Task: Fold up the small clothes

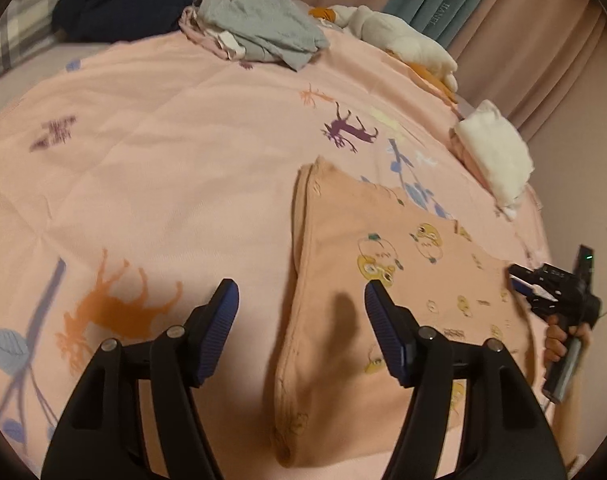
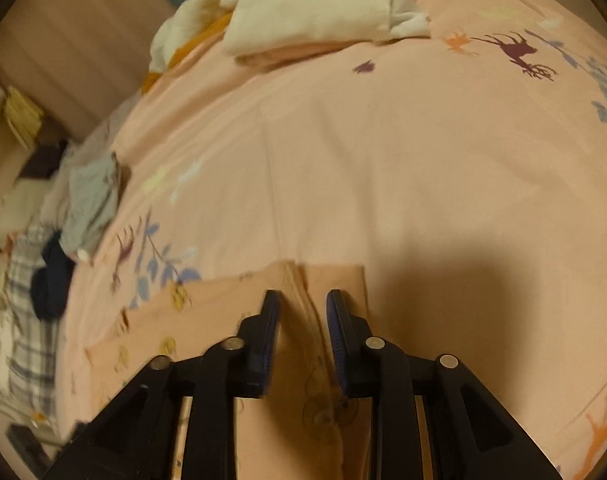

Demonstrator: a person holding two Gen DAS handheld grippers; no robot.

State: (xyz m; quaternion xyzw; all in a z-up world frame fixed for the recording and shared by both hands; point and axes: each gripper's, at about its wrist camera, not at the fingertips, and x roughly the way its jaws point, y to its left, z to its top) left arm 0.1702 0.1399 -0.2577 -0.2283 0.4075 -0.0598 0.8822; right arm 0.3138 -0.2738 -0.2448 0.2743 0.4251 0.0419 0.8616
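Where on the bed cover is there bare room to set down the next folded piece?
Free: the wide stretch of bed cover left of the peach garment, below the grey clothes. Crowded: the far edge with the navy clothes, and the right edge by the white folded stack.

Peach garment (image 1: pixel 383 280): soft matt knit cloth w/ printed motifs. Bedspread (image 1: pixel 183 140): smooth matt woven cloth, printed. White item (image 1: pixel 495 152) at bedspread's far right edge: fluffy cloth. Left gripper (image 1: pixel 301 300): matt black plastic, ribbed blue pads (image 1: pixel 377 312), shiny metal pins.

You see a peach printed garment (image 1: pixel 383 280) with yellow round motifs on a pink bedspread (image 1: pixel 183 160) patterned with orange and purple deer.
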